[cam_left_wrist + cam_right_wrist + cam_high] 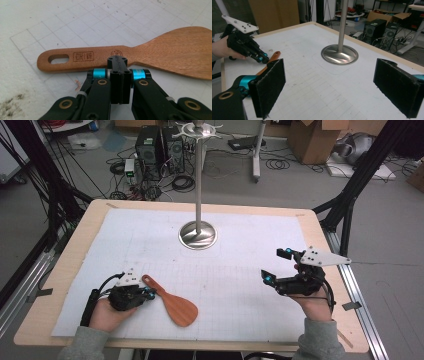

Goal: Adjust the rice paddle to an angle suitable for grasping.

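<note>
Left tongs (150, 293), clenched with nothing between them, tips against the handle of the one wooden spatula (172, 304), lower left of the high view. Right tongs (276, 266), released, lower right. One metal stand (198, 234), centre of counter (65, 270).

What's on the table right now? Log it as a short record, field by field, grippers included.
surface: white grid mat on a wooden table
tool: wooden spatula lying flat on the mat, slot at its handle end
stand: metal pole stand with a round base, far centre
left gripper: jaws shut, tips at the spatula's handle, nothing between them
right gripper: jaws wide open, empty, above the mat
</note>
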{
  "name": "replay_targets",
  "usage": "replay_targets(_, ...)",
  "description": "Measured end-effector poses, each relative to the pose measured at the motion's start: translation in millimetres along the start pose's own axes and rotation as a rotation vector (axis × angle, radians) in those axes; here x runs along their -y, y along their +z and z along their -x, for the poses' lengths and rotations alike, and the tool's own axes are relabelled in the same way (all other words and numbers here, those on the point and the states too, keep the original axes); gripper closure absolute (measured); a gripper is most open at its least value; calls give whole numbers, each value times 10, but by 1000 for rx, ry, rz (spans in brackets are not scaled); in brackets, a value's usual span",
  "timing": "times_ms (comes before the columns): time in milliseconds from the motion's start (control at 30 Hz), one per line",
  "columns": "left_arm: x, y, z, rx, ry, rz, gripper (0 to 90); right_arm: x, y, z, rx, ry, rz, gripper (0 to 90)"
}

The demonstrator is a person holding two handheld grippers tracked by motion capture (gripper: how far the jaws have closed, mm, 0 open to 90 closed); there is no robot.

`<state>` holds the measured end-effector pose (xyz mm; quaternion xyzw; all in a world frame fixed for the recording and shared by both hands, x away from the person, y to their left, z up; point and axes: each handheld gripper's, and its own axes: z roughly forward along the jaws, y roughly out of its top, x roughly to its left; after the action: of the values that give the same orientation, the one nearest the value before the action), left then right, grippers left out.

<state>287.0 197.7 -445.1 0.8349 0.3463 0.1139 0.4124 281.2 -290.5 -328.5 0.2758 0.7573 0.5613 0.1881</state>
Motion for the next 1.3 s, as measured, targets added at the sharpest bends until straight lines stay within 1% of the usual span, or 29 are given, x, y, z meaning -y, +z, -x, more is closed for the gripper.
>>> replay_targets(100,-34,40,-9,3,0,-3,896,7,-13,-10,5,-7,-4,94)
replay_targets(167,-55,70,-11,5,-5,1,897,12,-25,-21,6,0,-10,93)
replay_targets(200,-67,82,-14,6,-4,-1,896,16,-26,-16,8,-5,-6,93)
replay_targets(367,-135,162,-17,4,-1,-2,897,34,-39,-14,15,5,-16,93)
replay_targets(467,-176,211,-10,2,3,-3,897,37,-42,-15,16,2,-17,94)
replay_targets(533,-200,244,-7,4,-7,-1,896,39,-44,-12,17,-2,-16,94)
replay_targets(633,-237,286,-11,6,-9,-4,896,42,-44,-11,17,1,-17,93)
replay_targets(733,-268,327,4,0,-14,-3,897,44,-38,-14,15,5,-22,94)
replay_targets(833,-308,381,30,-5,-9,-1,897,44,-33,-11,15,2,-22,94)
replay_targets(1033,-376,490,56,2,-16,12,896,44,-33,-8,15,5,-18,93)
replay_targets(1200,-424,569,85,11,-6,20,897,43,-40,-2,14,3,-17,94)
replay_targets(1300,-440,601,92,15,-8,27,897,42,-37,-5,13,4,-17,94)
